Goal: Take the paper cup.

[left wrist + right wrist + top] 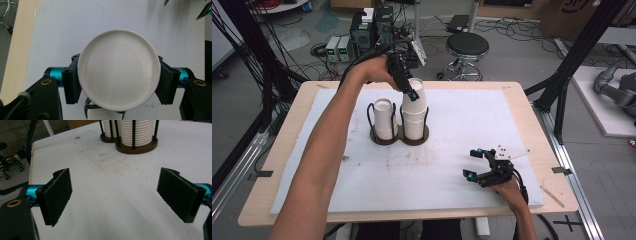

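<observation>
Left claw [412, 93] clamped on a white cup [415, 92]; right claw [476, 163] apart.
The cup sits upside down atop the right stack [414, 122] in the wire holder [398, 136]; the right claw rests low over the worktop [462, 130], near edge.

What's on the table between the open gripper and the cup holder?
Nothing. In the right gripper view, between the right gripper and the cup holder there is just bare white mat with some smudges.

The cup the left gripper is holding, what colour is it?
White; the cup shows best in the left gripper view.
</observation>
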`<action>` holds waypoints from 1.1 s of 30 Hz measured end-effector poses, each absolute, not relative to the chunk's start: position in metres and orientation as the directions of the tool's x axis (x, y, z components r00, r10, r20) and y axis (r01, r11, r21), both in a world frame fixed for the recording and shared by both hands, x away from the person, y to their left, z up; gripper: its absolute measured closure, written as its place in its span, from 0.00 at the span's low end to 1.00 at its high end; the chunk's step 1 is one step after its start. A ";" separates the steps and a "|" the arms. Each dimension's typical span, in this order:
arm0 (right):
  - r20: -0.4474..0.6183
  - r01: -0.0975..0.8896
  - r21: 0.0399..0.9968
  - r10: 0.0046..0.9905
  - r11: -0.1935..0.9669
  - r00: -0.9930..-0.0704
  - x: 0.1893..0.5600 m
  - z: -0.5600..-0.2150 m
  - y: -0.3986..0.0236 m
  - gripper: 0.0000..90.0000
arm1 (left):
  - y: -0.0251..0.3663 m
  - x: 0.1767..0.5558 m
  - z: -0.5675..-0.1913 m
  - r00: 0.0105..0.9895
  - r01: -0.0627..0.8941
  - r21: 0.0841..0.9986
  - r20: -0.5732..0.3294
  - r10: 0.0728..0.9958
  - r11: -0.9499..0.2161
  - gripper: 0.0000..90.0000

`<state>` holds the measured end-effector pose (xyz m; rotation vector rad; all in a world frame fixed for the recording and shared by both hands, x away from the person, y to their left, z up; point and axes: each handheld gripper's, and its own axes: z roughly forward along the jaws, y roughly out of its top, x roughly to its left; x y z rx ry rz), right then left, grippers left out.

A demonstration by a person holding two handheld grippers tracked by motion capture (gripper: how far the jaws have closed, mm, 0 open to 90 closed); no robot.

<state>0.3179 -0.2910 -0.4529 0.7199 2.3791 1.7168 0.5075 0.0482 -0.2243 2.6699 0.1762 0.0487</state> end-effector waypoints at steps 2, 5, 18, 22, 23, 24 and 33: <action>0.173 0.304 0.921 0.442 0.245 -0.880 0.318 -0.453 -0.291 0.15 | 0.051 0.507 -0.219 0.991 0.116 0.461 0.007 0.134 -0.880 0.38; 0.174 0.305 0.920 0.443 0.245 -0.880 0.318 -0.453 -0.291 0.15 | 0.054 0.505 -0.212 0.990 0.116 0.482 0.011 0.138 -0.869 0.39; 0.168 0.302 0.920 0.443 0.251 -0.880 0.317 -0.453 -0.290 0.15 | 0.062 0.497 -0.188 0.986 0.107 0.537 0.048 0.157 -0.836 0.39; 0.171 0.304 0.920 0.442 0.249 -0.880 0.317 -0.453 -0.290 0.15 | 0.067 0.494 -0.181 0.985 0.102 0.555 0.058 0.161 -0.825 0.39; 0.174 0.307 0.919 0.443 0.247 -0.880 0.317 -0.453 -0.290 0.15 | 0.069 0.492 -0.180 0.985 0.105 0.563 0.057 0.165 -0.820 0.39; 0.176 0.309 0.918 0.443 0.248 -0.879 0.317 -0.453 -0.290 0.15 | 0.071 0.491 -0.177 0.984 0.105 0.574 0.058 0.169 -0.812 0.39; 0.163 0.299 0.920 0.444 0.255 -0.881 0.317 -0.453 -0.290 0.15 | 0.094 0.475 -0.153 0.979 0.092 0.629 0.084 0.185 -0.772 0.39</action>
